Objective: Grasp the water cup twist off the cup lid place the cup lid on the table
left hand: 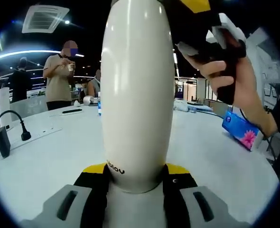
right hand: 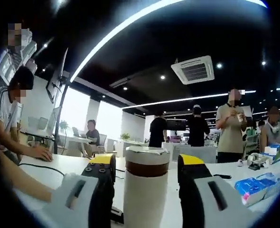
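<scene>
right gripper [right hand: 146,178] | jaws flank water cup [right hand: 144,190] | apart

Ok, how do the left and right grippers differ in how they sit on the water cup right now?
The left gripper is clamped against the lower white body of the water cup, while the right gripper flanks it with a gap on each side. The left sits near the printed base and the right is level with the brown band and cup lid. Both have yellow-tipped black jaws centred on the cup.
</scene>
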Motion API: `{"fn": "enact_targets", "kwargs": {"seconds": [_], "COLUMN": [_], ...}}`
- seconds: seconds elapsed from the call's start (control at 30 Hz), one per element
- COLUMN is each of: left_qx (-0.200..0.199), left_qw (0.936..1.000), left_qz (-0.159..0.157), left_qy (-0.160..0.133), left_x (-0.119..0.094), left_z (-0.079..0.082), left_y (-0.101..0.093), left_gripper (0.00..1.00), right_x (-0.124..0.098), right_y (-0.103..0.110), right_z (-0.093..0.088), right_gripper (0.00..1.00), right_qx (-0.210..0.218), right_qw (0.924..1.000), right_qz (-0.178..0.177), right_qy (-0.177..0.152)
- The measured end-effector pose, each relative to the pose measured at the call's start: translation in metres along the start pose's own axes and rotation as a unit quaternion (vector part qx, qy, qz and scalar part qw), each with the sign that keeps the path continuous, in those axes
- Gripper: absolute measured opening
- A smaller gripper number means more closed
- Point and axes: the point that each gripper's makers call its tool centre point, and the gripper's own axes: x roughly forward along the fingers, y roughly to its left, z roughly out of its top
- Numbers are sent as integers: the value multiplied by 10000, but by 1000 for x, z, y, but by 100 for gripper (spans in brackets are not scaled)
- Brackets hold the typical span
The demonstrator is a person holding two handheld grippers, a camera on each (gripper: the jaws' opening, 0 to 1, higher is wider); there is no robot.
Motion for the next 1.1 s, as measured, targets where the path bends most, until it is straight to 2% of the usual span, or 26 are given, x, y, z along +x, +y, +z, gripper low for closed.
{"fn": "enact_targets", "kwargs": {"seconds": [0.27, 0.47, 0.8, 1.1], "left_qx": [1, 1, 1, -2], "left_qw": [10000, 10000, 10000, 10000], "left_qz": [-3, -2, -1, 7], "left_qy": [2, 2, 1, 2], "left_x": [0, 1, 1, 1], "left_z": [0, 0, 0, 0], "left_y": [0, 0, -1, -1], "left_gripper": [47, 47, 47, 47], "right_x": [5, 6, 7, 13], "right_y": [5, -1, -4, -5], "right_z": [2, -2, -4, -4], "right_gripper": [48, 43, 43, 43], "right_qx": [-222, -199, 49, 325], "right_qw": [9998, 9997, 9999, 9975], "right_qz": [-4, -116, 162, 608], "right_qy": [-7, 76, 27, -135]}}
